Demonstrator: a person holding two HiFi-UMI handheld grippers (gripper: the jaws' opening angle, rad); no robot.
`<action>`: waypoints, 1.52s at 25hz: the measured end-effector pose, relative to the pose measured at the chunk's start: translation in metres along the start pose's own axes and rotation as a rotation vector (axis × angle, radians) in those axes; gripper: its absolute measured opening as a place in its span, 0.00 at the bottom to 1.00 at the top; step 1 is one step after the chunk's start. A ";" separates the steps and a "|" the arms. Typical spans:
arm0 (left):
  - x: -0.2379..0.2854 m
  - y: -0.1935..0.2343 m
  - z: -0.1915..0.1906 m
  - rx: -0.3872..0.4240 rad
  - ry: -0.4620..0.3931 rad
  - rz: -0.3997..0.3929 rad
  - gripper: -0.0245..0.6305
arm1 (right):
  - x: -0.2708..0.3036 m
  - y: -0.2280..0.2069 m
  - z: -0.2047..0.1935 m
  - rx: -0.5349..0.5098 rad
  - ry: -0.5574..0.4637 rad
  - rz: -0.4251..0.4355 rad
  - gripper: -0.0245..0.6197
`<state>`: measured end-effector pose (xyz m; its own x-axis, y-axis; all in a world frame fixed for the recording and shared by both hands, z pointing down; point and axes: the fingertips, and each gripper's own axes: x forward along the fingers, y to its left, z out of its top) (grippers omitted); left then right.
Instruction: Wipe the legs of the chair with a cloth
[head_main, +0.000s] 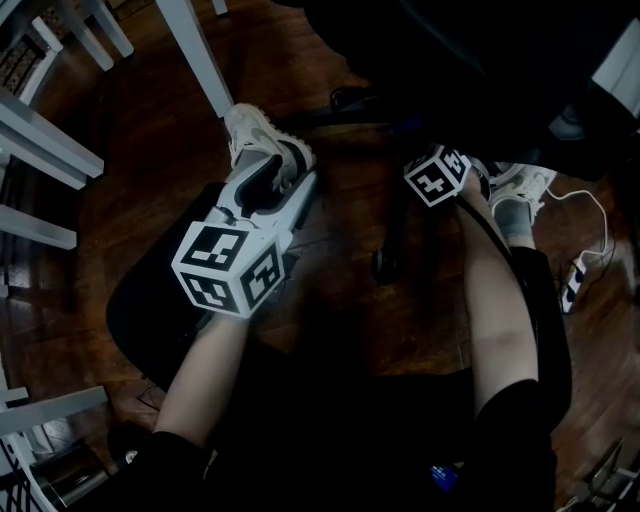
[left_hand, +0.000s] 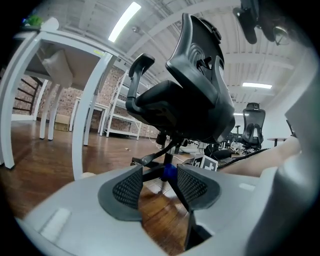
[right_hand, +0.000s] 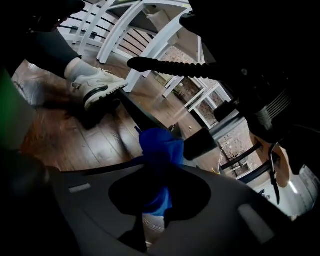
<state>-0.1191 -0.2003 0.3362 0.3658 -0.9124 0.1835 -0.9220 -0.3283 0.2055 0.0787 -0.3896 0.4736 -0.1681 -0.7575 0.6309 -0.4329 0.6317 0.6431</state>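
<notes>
A black office chair (left_hand: 192, 95) stands just ahead on the wooden floor. One dark leg (head_main: 397, 215) of its base ends in a caster (head_main: 383, 265). My right gripper (right_hand: 159, 192) is shut on a bunched blue cloth (right_hand: 161, 150), which is pressed against a black leg (right_hand: 142, 115) low under the seat. The left gripper view also shows the cloth (left_hand: 169, 171) at the base hub, with the right gripper's marker cube (left_hand: 207, 162) beside it. My left gripper (left_hand: 159, 186) is open and holds nothing. It hovers low over the floor, short of the base.
The person's shoes (head_main: 262, 140) (head_main: 520, 190) rest on the floor on either side of the base. White table legs (head_main: 195, 55) and white frames (head_main: 40, 150) stand at the left. A white power strip with its cable (head_main: 573, 280) lies at the right.
</notes>
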 end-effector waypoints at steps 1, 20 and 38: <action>0.001 0.000 -0.002 0.003 0.006 -0.002 0.35 | 0.001 0.000 0.001 -0.001 0.000 0.010 0.16; 0.008 -0.020 -0.026 -0.010 0.031 -0.043 0.35 | -0.049 0.082 -0.018 -0.198 0.051 0.195 0.16; 0.002 -0.043 -0.030 -0.013 0.022 -0.076 0.35 | -0.091 0.144 -0.036 -0.149 0.077 0.205 0.16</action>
<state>-0.0748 -0.1802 0.3561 0.4372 -0.8795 0.1881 -0.8899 -0.3926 0.2323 0.0639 -0.2241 0.5244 -0.1684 -0.6000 0.7821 -0.2603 0.7923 0.5518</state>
